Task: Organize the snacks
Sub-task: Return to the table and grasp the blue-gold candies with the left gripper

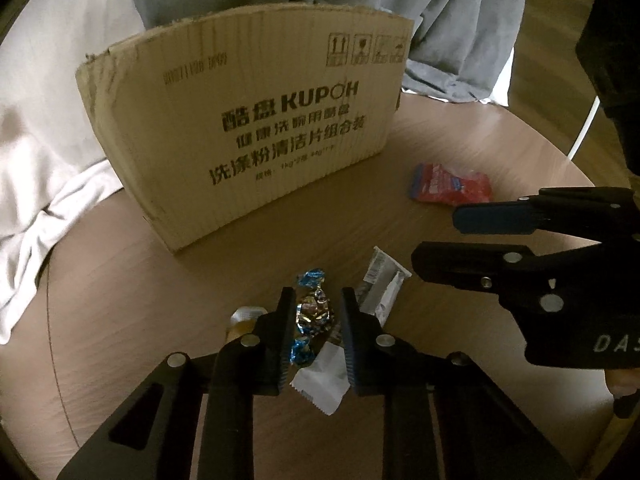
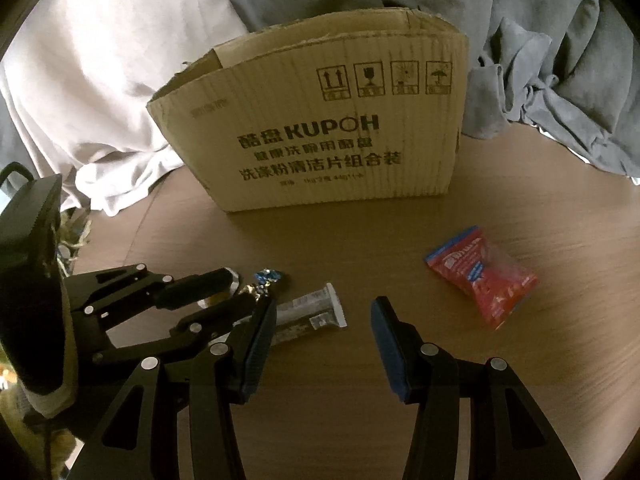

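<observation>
An open cardboard box [image 1: 240, 120] printed KUPOH stands at the back of the round wooden table [image 1: 120, 300]; it also shows in the right wrist view [image 2: 320, 128]. My left gripper [image 1: 314, 312] straddles a foil candy with blue twisted ends [image 1: 314, 312], its jaws close around it; whether they press it I cannot tell. A white packet [image 1: 320, 380] lies under it and a grey snack bar [image 1: 382, 284] just right. My right gripper [image 2: 324, 316] is open and empty, between the snack bar [image 2: 308, 314] and a red snack bag [image 2: 482, 276].
White and grey cloth [image 2: 120, 60] is heaped behind the box. A small yellowish packet [image 1: 242, 318] lies left of my left gripper. The red bag [image 1: 450, 184] lies right of the box in the left wrist view. The table edge curves close at right.
</observation>
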`<action>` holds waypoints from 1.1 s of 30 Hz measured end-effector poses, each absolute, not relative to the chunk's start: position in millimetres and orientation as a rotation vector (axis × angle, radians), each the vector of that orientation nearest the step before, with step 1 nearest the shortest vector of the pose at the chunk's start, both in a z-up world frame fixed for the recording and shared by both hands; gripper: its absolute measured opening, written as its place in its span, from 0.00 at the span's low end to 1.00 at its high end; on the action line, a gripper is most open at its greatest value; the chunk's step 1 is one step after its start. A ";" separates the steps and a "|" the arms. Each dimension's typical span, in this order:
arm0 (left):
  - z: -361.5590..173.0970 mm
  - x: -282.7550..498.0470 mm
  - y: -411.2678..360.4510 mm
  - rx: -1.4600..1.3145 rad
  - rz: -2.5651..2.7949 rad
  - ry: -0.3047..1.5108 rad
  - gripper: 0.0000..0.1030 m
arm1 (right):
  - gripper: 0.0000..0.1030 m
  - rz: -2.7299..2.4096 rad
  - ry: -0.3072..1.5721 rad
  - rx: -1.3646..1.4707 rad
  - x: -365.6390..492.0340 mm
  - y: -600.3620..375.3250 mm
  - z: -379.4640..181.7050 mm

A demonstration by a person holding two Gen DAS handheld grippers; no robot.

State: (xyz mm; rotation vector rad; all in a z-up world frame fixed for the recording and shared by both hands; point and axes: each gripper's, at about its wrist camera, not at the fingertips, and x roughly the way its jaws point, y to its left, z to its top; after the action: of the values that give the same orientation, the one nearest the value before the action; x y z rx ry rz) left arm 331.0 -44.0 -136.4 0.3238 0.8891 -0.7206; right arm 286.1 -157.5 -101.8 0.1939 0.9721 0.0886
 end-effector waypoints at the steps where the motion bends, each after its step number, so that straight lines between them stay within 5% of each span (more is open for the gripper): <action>1: -137.9 332.1 -44.4 0.317 -0.724 0.895 0.20 | 0.49 0.087 0.974 0.192 286.6 -157.5 -102.6; 33: -150.3 338.5 -56.8 0.340 -0.683 0.895 0.21 | 0.49 0.094 0.999 0.211 294.3 -162.0 -111.7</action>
State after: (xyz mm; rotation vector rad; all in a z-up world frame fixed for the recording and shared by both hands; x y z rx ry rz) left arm 338.5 -56.8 -150.3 0.3403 0.8955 -0.6828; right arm 294.3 -162.0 -111.7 0.2108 0.9991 0.0945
